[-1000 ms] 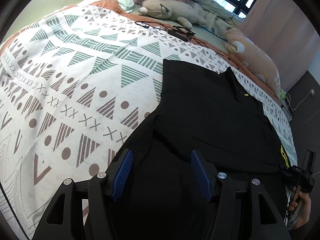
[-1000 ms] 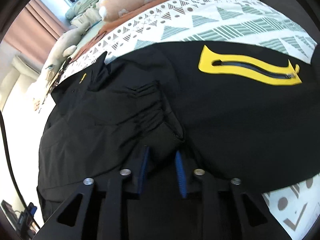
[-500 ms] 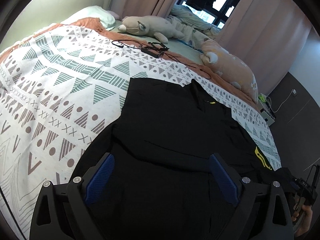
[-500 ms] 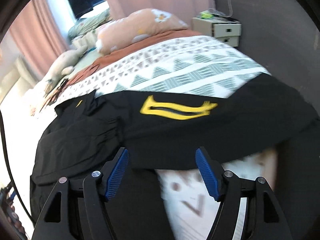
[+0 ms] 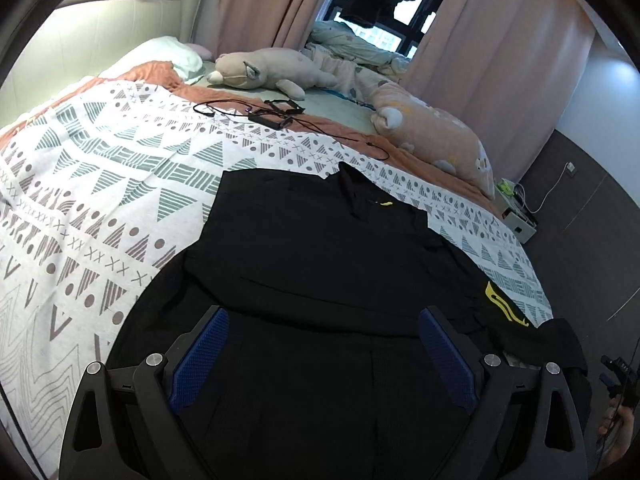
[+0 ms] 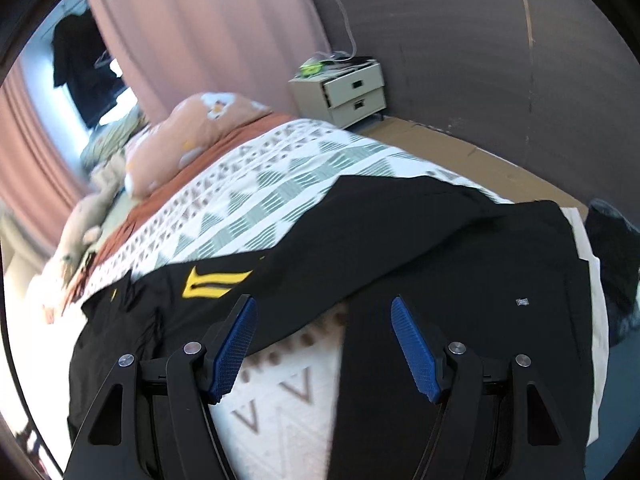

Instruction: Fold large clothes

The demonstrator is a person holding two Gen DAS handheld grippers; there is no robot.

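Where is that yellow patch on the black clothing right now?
In the right wrist view the yellow patch sits left of centre on the black garment, near its edge beside the patterned bedspread; in the left wrist view it is far right.

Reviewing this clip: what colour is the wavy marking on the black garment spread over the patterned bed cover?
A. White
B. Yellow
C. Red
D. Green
B. The black garment carries a yellow wavy marking, seen bright yellow in the right wrist view and again near the garment's right edge in the left wrist view, where it lies on the patterned bed cover.
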